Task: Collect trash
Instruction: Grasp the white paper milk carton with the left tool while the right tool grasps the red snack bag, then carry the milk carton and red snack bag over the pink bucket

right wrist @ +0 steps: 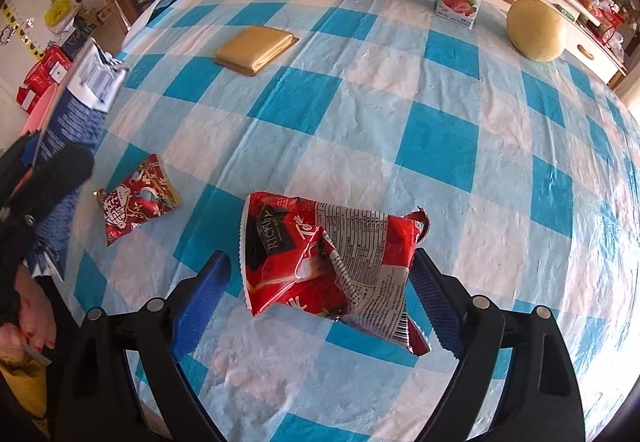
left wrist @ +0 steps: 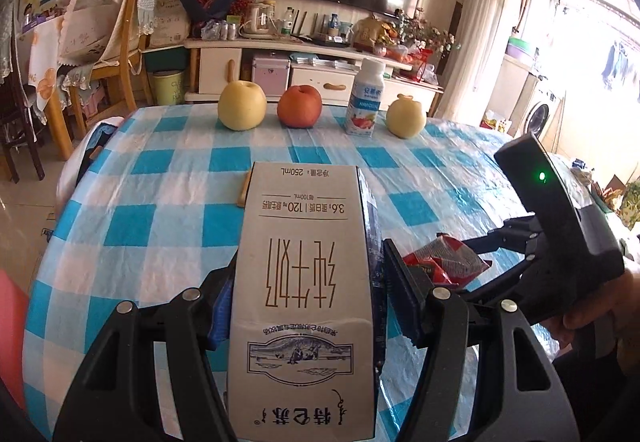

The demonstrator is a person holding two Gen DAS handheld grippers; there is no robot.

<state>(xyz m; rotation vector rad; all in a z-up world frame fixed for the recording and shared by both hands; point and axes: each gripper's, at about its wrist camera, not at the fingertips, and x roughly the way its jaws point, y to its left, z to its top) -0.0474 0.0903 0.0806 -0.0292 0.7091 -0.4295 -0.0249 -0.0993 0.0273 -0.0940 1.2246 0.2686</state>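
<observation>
The right gripper [right wrist: 320,274] hangs steeply over the near part of the checked tablecloth [right wrist: 400,113], its jaws spread wide with the crumpled red snack wrapper [right wrist: 328,262] lying flat between them: the right pad sits just beside the wrapper's torn right end, while the left pad stands apart from its serrated left edge. The wrapper's long axis runs roughly across the gap from pad to pad, so closing should, I judge, pinch it lengthwise and buckle it rather than grip a thin side. The left gripper [left wrist: 304,282] is already occupied, clamped on a white milk carton [left wrist: 304,274] that stands lengthwise between its pads, lifted above the cloth. A smaller red wrapper [right wrist: 138,197] lies towards the table's left edge, nearer the left gripper, and a gold packet [right wrist: 256,49] rests further in, before the row of fruit at the far edge.
</observation>
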